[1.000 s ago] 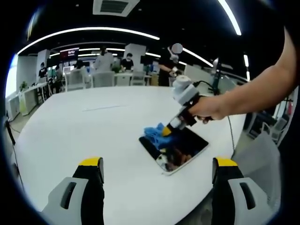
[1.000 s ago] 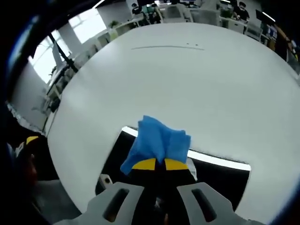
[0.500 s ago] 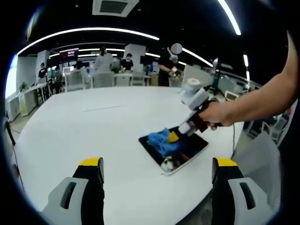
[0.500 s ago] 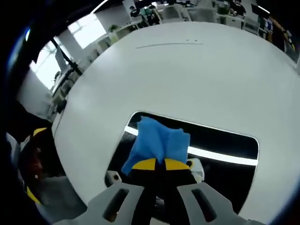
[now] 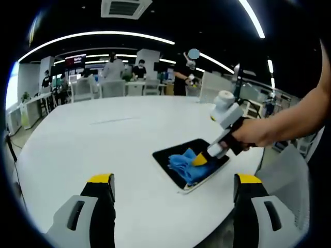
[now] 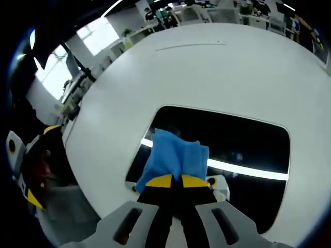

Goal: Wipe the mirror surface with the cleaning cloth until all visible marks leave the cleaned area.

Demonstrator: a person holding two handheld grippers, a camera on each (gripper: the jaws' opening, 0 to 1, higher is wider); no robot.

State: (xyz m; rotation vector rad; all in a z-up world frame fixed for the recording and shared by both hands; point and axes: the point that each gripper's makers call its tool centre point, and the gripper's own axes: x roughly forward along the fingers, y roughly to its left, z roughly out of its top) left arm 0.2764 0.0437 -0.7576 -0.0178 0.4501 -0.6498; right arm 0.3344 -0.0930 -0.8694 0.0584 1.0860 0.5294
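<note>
While cloth-clamped: R gripper [image 6: 176,181] on mirror [image 6: 243,150]

Claw [image 6: 176,181] clamped on blue cloth [image 6: 173,157] — pressed on mirror [image 6: 243,150], white table [image 6: 217,72]

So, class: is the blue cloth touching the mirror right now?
Touching. In the left gripper view the blue cloth, pinched by the right hand-held gripper, lies flat on the mirror with no gap.
</note>
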